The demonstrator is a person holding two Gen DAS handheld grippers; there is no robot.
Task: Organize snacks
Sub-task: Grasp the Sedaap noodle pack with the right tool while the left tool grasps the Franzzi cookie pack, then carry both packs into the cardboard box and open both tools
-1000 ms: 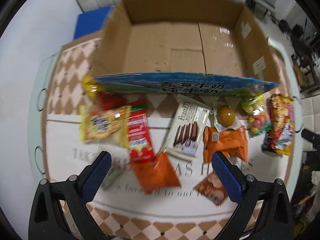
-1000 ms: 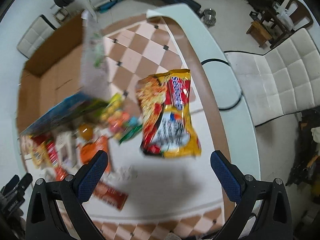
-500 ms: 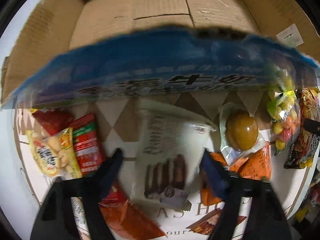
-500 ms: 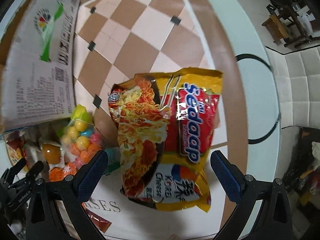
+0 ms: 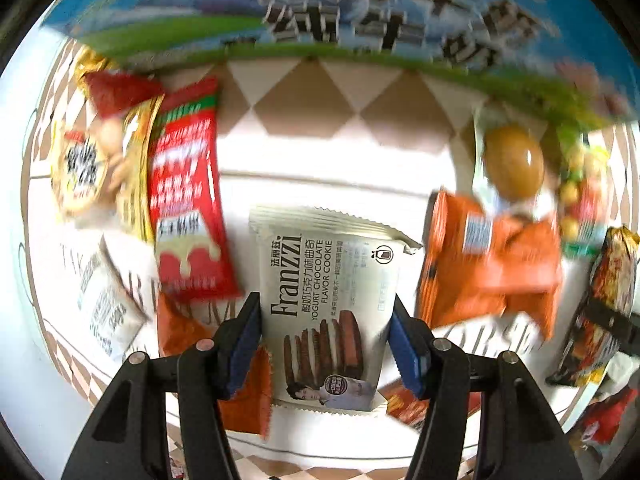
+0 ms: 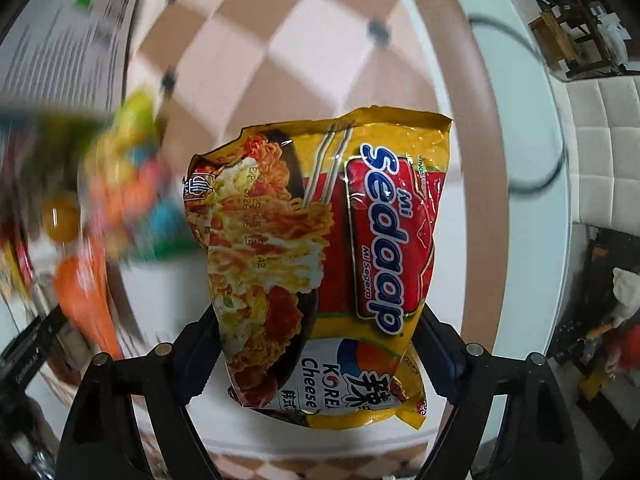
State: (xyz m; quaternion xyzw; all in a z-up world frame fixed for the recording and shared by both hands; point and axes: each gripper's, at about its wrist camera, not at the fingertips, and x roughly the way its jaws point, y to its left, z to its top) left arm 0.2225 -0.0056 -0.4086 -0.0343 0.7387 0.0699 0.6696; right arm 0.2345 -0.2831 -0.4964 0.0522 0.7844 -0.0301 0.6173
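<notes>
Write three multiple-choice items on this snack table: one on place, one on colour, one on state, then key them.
1. Where does the egg lie from the cookie pack in the left wrist view?
A. upper right
B. lower left
C. underneath

2. What colour is the noodle packet's border?
A. blue
B. yellow
C. white

3. What stands between the left gripper's pads?
A. nothing
B. the egg
C. the cookie pack

Key: 1 A, it sits up and right of the pack. 2 B, yellow frames the edges. 3 C, both blue pads flank the pack.
</notes>
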